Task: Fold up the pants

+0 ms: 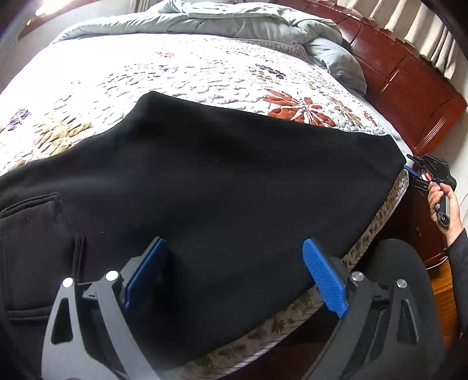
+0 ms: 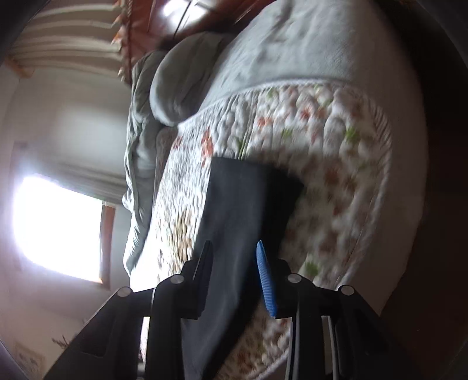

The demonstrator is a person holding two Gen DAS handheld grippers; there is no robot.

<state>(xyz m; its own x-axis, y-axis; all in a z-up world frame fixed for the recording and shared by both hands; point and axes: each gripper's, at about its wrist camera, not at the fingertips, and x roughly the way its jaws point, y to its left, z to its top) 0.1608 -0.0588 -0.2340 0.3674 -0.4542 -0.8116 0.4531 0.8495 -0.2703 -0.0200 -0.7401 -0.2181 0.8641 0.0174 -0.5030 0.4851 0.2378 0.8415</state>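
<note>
Black pants [image 1: 234,175] lie spread flat across the near side of the bed, with a pocket [image 1: 29,210] at the left. My left gripper [image 1: 235,274] hovers over their near edge, open, blue pads [image 1: 324,280] wide apart and nothing pinched. At the far right a hand [image 1: 444,204] holds my right gripper [image 1: 416,172] just off the pants' right corner. The right wrist view is blurred and tilted. There the pants [image 2: 248,198] stretch away along the bed, and my right gripper [image 2: 235,277] shows a gap between its fingers, with the cloth lying beyond them, not pinched.
A floral quilt [image 1: 146,73] covers the bed, with a grey duvet [image 1: 234,20] bunched at the far end. A wooden headboard [image 1: 403,87] stands at the right. The person's dark-clad leg [image 1: 400,277] is beside the bed edge. A bright window [image 2: 58,225] glares in the right wrist view.
</note>
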